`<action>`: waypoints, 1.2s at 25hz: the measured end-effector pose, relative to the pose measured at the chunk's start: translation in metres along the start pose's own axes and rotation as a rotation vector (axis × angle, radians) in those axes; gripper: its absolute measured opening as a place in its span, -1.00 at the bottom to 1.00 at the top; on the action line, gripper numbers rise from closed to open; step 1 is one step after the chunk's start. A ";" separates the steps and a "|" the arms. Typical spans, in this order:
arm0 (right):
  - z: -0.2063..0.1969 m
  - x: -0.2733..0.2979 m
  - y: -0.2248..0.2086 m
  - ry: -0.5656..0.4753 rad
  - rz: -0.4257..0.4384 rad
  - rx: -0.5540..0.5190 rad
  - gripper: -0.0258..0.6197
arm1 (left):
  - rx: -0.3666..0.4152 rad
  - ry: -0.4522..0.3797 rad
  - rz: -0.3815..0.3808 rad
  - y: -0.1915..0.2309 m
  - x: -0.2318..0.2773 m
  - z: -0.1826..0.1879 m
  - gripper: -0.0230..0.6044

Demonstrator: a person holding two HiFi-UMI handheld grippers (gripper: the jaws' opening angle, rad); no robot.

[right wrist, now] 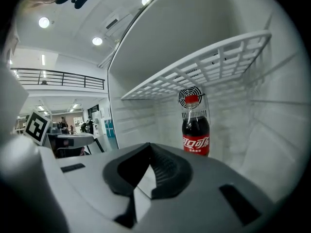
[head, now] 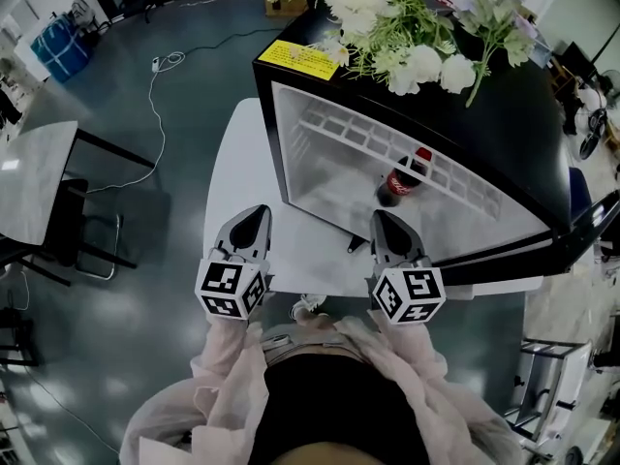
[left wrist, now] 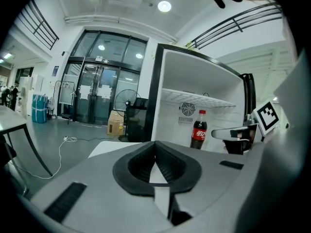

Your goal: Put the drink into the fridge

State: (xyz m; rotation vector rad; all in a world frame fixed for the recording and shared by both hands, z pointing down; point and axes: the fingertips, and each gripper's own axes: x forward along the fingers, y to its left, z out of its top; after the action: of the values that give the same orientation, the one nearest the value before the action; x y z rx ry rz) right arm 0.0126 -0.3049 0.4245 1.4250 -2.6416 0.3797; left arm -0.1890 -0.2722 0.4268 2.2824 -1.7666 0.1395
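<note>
Cola bottle (head: 402,175) upright inside the open fridge (head: 291,139). Left gripper (head: 258,213) and right gripper (head: 384,221): fingers together, holding nothing, just outside it.

1 cola bottle (head: 402,176), 1 fridge (head: 513,114), 1 wire shelf (head: 344,129), 1 flower bunch (head: 387,17).

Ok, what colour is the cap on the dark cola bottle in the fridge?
The round bottle cap is red; clearest in the right gripper view.
</note>
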 end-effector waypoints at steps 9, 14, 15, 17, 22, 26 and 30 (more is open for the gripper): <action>-0.004 0.001 -0.008 0.015 -0.002 0.021 -0.89 | 0.005 0.016 -0.021 -0.007 0.013 -0.005 -0.89; -0.006 -0.001 -0.011 0.018 -0.011 0.027 -0.89 | 0.003 0.015 -0.037 -0.013 0.016 -0.006 -0.89; -0.006 -0.002 -0.011 0.018 -0.012 0.028 -0.89 | 0.003 0.015 -0.040 -0.014 0.016 -0.006 -0.89; -0.006 -0.004 -0.011 0.017 -0.016 0.030 -0.89 | 0.004 0.015 -0.047 -0.017 0.016 -0.007 -0.89; -0.008 -0.010 -0.013 0.015 -0.028 0.033 -0.89 | 0.012 0.021 -0.065 -0.023 0.016 -0.010 -0.89; -0.008 -0.011 -0.012 0.015 -0.029 0.032 -0.89 | 0.028 0.021 -0.079 -0.025 0.018 -0.009 -0.89; -0.007 -0.010 -0.013 0.011 -0.030 0.047 -0.89 | 0.030 0.013 -0.087 -0.026 0.019 -0.007 -0.89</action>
State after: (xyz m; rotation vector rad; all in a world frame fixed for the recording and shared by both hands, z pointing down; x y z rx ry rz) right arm 0.0283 -0.3016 0.4313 1.4697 -2.6164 0.4476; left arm -0.1589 -0.2825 0.4340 2.3693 -1.6669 0.1656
